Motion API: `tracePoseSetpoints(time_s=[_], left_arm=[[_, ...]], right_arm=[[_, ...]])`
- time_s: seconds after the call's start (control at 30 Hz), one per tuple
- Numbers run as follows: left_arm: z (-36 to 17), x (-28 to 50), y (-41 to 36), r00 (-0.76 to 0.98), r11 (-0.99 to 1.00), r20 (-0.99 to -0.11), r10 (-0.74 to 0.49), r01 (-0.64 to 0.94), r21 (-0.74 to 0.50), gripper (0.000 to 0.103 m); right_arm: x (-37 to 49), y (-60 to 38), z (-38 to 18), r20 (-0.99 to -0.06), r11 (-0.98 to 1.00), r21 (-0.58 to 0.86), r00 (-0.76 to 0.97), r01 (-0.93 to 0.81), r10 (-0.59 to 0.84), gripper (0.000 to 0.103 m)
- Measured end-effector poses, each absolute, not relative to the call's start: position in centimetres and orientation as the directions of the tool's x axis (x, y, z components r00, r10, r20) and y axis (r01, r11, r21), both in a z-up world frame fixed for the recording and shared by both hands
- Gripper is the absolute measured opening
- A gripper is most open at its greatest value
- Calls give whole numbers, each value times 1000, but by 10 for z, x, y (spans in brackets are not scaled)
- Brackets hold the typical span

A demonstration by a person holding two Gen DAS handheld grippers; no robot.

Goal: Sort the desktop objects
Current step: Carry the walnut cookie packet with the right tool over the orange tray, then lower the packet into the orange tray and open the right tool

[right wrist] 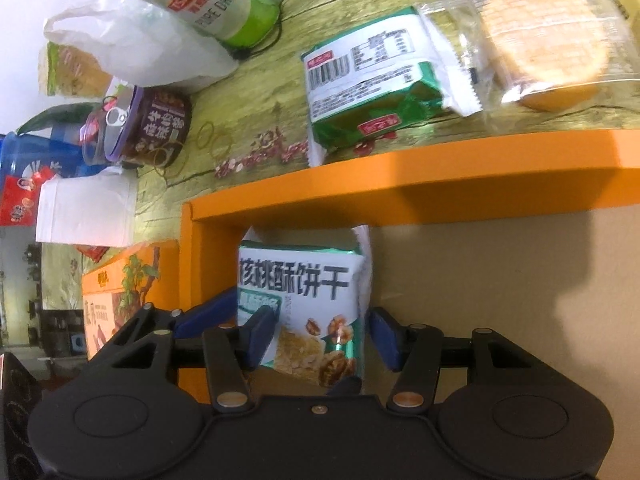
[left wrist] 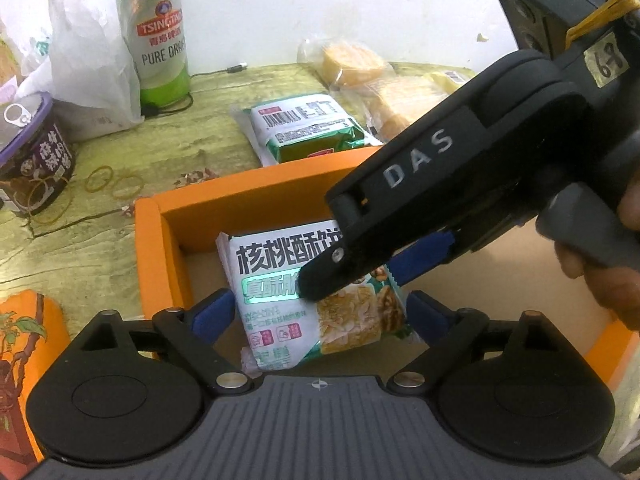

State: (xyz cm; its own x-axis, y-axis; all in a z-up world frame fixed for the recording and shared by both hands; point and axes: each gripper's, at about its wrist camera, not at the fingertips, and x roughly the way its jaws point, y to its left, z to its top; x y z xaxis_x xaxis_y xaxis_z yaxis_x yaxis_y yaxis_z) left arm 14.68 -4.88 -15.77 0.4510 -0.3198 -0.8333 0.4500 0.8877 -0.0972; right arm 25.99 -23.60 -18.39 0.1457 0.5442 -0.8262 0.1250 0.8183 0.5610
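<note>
both tongs [left wrist: 320, 308] angled down over biscuit packet [left wrist: 280, 280]

A: Orange box [right wrist: 400, 184]?
B: Open, on the table [right wrist: 260, 92]. Cardboard floor bare toward the right. Walnut biscuit packet [right wrist: 304, 280] inside, close against the left wall, printed face up.
A: Right tool [right wrist: 322, 338]?
B: Down over that packet, jaws apart. Left pad [right wrist: 260, 336] overlapping the packet's face, contact not determinable. Right pad [right wrist: 384, 340] clear of the packet's edge.
A: Beyond the far wall?
B: Green packet [right wrist: 368, 80], barcode side up, just behind the rim. Clear-wrapped round cake [right wrist: 548, 52] against its right end. Further left: beer can [right wrist: 216, 4], white plastic bag [right wrist: 140, 48], purple-lidded tin [right wrist: 148, 128], loose rubber bands [right wrist: 212, 140] beside the tin.
</note>
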Motion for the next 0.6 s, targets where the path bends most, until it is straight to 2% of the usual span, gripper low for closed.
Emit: tracePoseSetpoints(time_s=[0.13, 0.6], left_arm=[[-151, 139, -48, 460, 885, -830, -314, 459, -80, 98], [-157, 138, -57, 447, 886, -840, -309, 457, -82, 98]], right_arm=[[254, -245, -178, -821, 812, 568, 166, 134, 547, 56], [249, -230, -179, -824, 826, 560, 160, 71, 544, 56]])
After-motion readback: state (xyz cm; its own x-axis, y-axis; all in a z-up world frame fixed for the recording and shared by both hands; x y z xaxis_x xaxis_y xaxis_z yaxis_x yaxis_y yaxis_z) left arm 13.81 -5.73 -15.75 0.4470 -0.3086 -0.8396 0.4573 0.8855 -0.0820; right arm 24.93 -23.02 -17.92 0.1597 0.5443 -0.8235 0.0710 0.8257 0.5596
